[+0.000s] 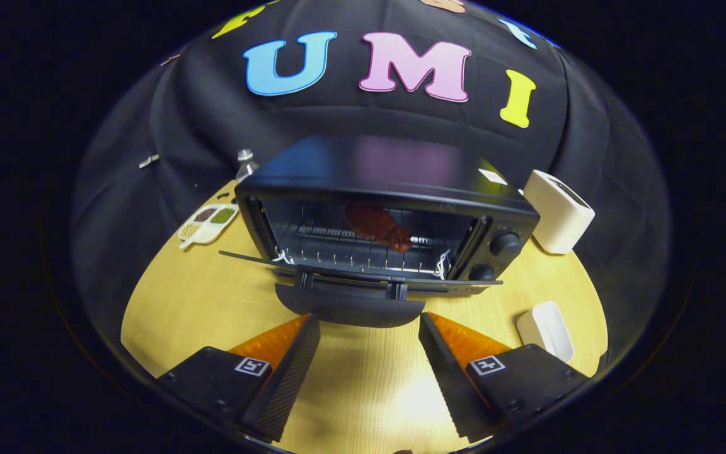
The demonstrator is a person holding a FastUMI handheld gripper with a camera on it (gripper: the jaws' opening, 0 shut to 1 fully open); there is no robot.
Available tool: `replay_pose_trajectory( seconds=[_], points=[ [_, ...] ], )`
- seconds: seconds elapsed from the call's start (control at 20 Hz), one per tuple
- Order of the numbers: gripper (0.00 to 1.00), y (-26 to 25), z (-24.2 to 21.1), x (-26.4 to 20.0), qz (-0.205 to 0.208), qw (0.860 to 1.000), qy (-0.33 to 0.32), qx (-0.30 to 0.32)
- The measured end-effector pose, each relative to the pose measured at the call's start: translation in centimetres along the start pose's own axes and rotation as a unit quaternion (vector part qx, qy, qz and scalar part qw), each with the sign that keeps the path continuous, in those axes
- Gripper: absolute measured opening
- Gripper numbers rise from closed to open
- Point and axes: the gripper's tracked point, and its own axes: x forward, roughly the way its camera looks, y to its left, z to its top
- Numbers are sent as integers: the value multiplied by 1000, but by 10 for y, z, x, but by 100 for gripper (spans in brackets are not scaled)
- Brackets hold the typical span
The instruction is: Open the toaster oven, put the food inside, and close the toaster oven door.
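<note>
A black toaster oven stands on the wooden table straight ahead of my fingers. Its door hangs fully down, nearly flat, with the curved handle pointing at me. A reddish-brown piece of food lies on the wire rack inside the oven. My gripper is open, with nothing between its fingers. The fingertips sit just short of the handle, one to each side of it, a little above the tabletop.
A white toaster stands to the right of the oven. A small white dish lies near my right finger. Left of the oven sit a compartment tray of grains and a clear bottle.
</note>
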Motion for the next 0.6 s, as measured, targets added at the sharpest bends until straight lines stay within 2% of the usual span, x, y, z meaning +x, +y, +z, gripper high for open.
replay_pose_trajectory(
  seconds=[0.3,0.6],
  points=[
    [99,-14,49,-1,-8,999,-44,11],
    [99,-28,66,-33,8,996,-84,28]
  ],
)
